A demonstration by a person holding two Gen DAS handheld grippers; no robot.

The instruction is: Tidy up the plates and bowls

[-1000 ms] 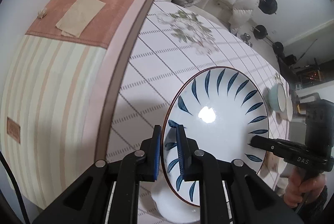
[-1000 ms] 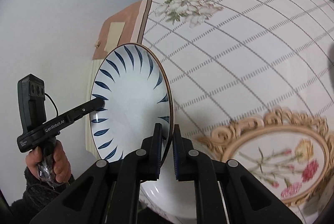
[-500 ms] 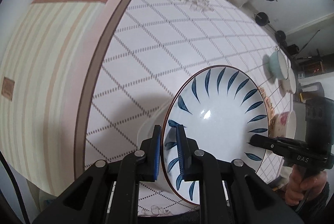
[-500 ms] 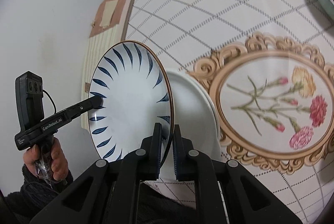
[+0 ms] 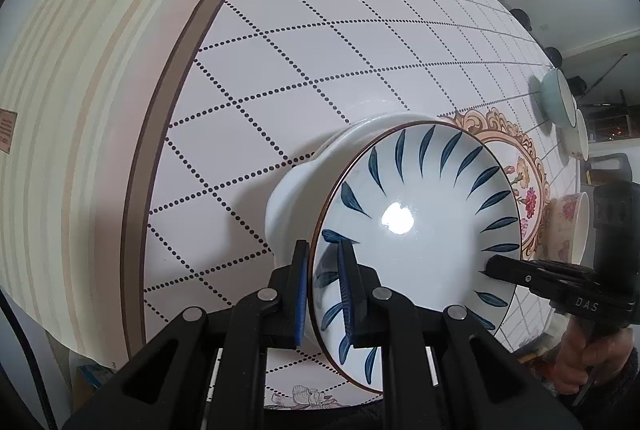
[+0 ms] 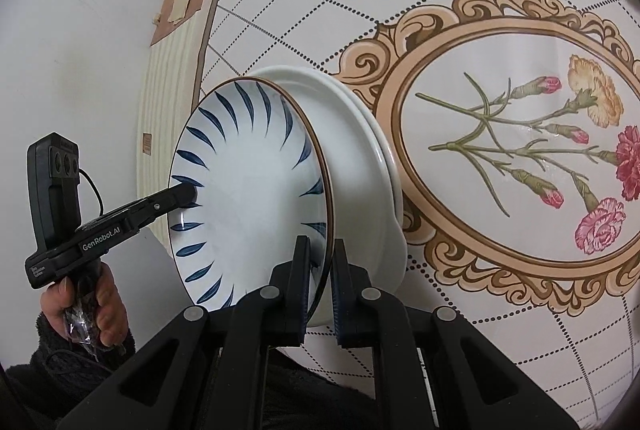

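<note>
Blue-leaf plate (image 5: 416, 230) held just above white plate stack (image 6: 360, 157) on tablecloth (image 5: 320, 49), rim pinched on opposite sides by left gripper (image 5: 323, 290) and right gripper (image 6: 320, 278), both level.

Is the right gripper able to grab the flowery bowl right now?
Probably not. The right gripper is shut on the blue-leaf plate, so its jaws are full, though the flowery bowl sits nearby.
</note>
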